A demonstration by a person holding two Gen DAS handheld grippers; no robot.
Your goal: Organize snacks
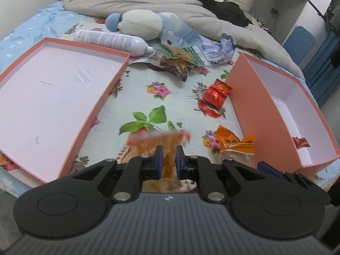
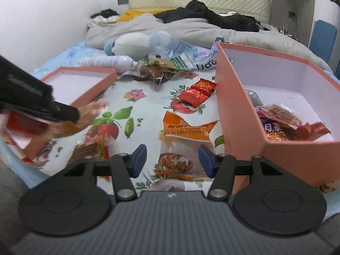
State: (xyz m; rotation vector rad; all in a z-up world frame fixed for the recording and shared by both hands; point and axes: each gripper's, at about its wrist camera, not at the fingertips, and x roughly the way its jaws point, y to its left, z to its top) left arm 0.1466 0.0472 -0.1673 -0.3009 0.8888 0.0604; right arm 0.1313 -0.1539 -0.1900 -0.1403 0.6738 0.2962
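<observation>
Left wrist view. My left gripper (image 1: 169, 159) is pinched nearly closed on an amber snack packet (image 1: 158, 142), which sticks out forward past the pads and blurs with motion. Ahead on the floral sheet (image 1: 136, 89): shallow pink lid (image 1: 63, 89) to the left, deep pink box (image 1: 250, 110) to the right. A red foil packet (image 1: 216, 93) lies just beside the box's near-left wall; an orange-topped packet (image 1: 235, 144) lies nearer, also close to that wall. A heap of crumpled wrappers (image 1: 180, 61) sits far centre, beyond it a white bottle (image 1: 110, 41) and a plush toy (image 1: 138, 23).

Right wrist view. My right gripper (image 2: 172, 161) stands open with nothing between the pads. The orange-topped packet (image 2: 182, 140) lies flat right in front of it, its clear lower half between the two fingers in this view, not pressed. The deep pink box (image 2: 240, 110) is just to the right, several snacks (image 2: 280, 121) already in it. The red foil packet (image 2: 197, 92) is farther off. At the left edge, the left gripper (image 2: 70, 113) carries its amber packet (image 2: 89, 114), blurred.

Handling, as I judge it: these sachets are light, limp, crinkly and slick. The sealed top band is the stiffest part, so I would pinch there or across the narrow width, gently, since the contents look crushable.
</observation>
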